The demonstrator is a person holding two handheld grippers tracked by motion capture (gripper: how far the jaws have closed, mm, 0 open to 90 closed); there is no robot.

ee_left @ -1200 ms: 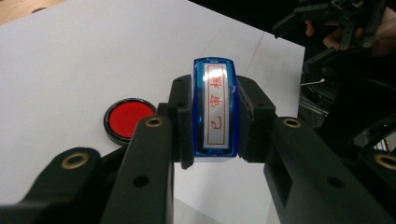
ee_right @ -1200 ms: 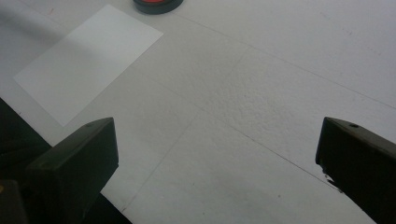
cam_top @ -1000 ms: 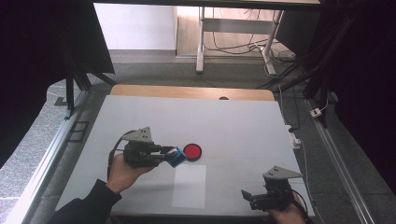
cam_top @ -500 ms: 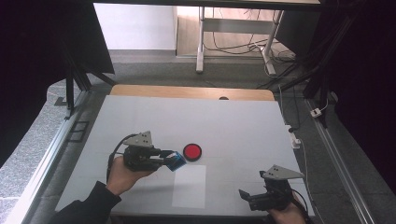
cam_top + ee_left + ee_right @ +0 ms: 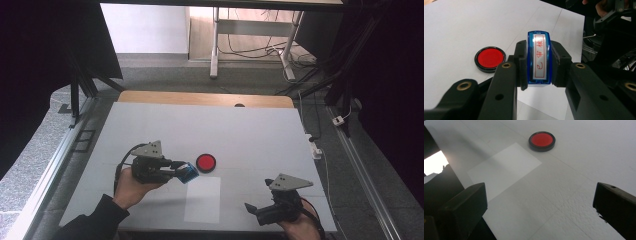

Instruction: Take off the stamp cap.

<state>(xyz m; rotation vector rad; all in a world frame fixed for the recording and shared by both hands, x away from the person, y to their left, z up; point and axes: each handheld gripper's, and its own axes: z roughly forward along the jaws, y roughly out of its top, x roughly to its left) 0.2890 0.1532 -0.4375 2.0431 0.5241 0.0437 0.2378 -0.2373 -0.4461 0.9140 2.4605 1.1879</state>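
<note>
The left tongs (image 5: 186, 172) pinched a blue stamp (image 5: 539, 58) between their two black pads, one pad pressed against each long side of it. In the left gripper view the stamp's face was turned toward the camera, a white strip with red characters inside a red border. Seen from the high view, the left hand (image 5: 131, 186) held those tongs roughly level above the table (image 5: 240, 130), with the stamp (image 5: 188, 172) at their tip, just beside a round red ink pad (image 5: 205, 162) in a black rim and apart from it. The ink pad (image 5: 542, 141) lay flat on the table, uncovered. Near it, toward the person, a white sheet of paper (image 5: 202, 199) lay flat on the table surface, with the stamp above its far edge. The right tongs (image 5: 540, 208) stood spread wide with nothing between them; in the right gripper view they pointed across the paper (image 5: 504, 168) toward the ink pad. In the high view the right tongs (image 5: 252, 208) sat low at the near edge of the table, well apart from the stamp.
</note>
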